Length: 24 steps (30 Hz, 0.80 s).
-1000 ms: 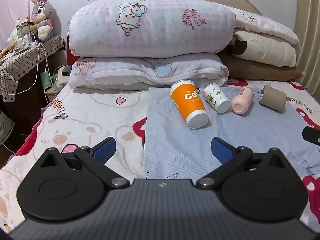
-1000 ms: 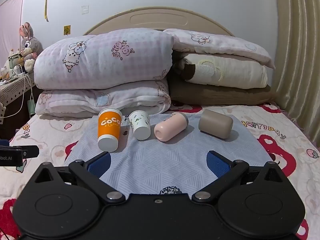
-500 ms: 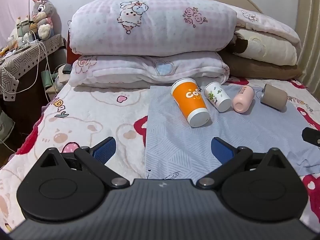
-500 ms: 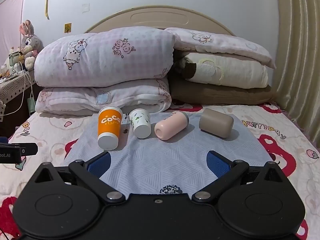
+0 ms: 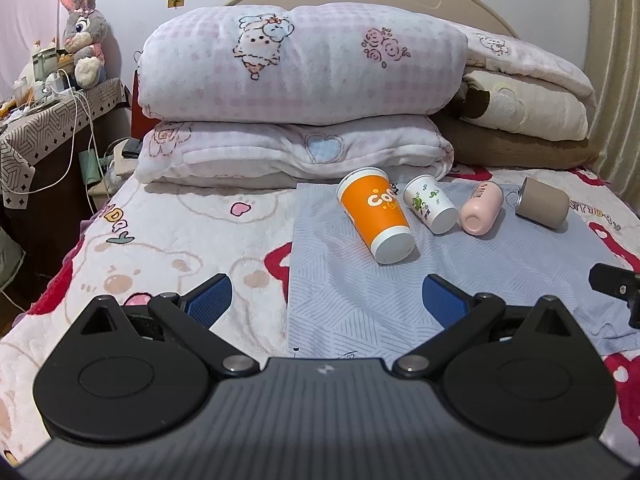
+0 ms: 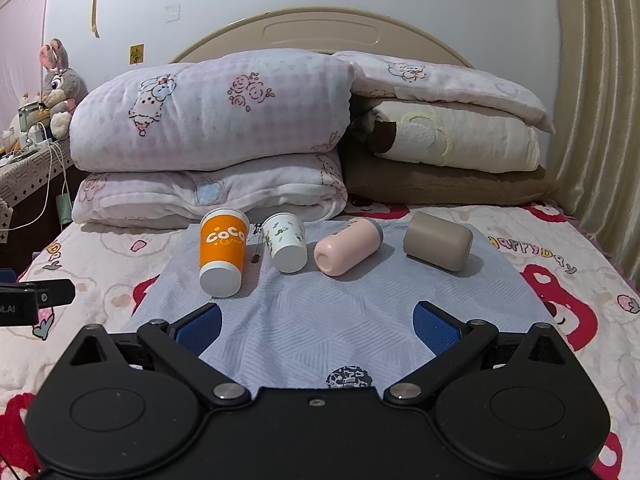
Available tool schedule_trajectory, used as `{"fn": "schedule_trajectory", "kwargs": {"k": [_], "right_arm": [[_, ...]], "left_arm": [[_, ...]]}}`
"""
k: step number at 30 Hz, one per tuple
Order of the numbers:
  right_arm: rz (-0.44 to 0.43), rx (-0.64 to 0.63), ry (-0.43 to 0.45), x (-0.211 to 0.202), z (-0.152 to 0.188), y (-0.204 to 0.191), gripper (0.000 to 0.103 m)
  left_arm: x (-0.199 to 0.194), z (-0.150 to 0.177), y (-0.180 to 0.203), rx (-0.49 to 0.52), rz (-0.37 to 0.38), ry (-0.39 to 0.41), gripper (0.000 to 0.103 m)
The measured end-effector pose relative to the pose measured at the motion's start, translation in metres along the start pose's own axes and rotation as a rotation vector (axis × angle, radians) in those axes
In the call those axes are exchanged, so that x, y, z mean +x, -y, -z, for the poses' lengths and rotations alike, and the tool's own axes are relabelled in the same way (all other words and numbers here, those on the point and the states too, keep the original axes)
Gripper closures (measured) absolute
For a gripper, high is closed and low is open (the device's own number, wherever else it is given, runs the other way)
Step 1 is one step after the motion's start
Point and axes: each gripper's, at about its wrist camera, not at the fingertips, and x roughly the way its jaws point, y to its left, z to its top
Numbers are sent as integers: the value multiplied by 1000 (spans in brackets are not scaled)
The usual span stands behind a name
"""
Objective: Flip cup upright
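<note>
Hovering low over the bed, the left tongs (image 5: 326, 294) and the right tongs (image 6: 316, 326) both stand with their blue pads spread wide and nothing between them, each well short of the cups. Ahead of them a grey mat (image 6: 360, 320) lies on the bedspread (image 5: 180, 232), and four cups lie tipped over on it in a row, bases toward the cameras: an orange cup (image 6: 221, 254) on the left, a small white cup (image 6: 285, 245) just beside it, a pink cup (image 6: 346, 246), then a taupe cup (image 6: 436, 246) set a little apart. None is upright yet, and which one goes first cannot be told.

My worry is the ground under them. Mat and bedding look soft and likely give, so a cup stood on its narrow base may lean and topple again. The paper-looking orange and white cups could crush if squeezed hard. These two lie close, so pads reaching for one may nudge the other into rolling. Stacked pillows (image 5: 300, 64) just behind leave little room beyond.
</note>
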Motion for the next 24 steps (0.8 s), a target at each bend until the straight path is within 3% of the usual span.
{"fn": "schedule_trajectory", "kwargs": {"k": [24], "right_arm": [[-19,-27,26,-5,2,-11,0]], "left_arm": [[4,4,-18,-26,-14,13,0]]}}
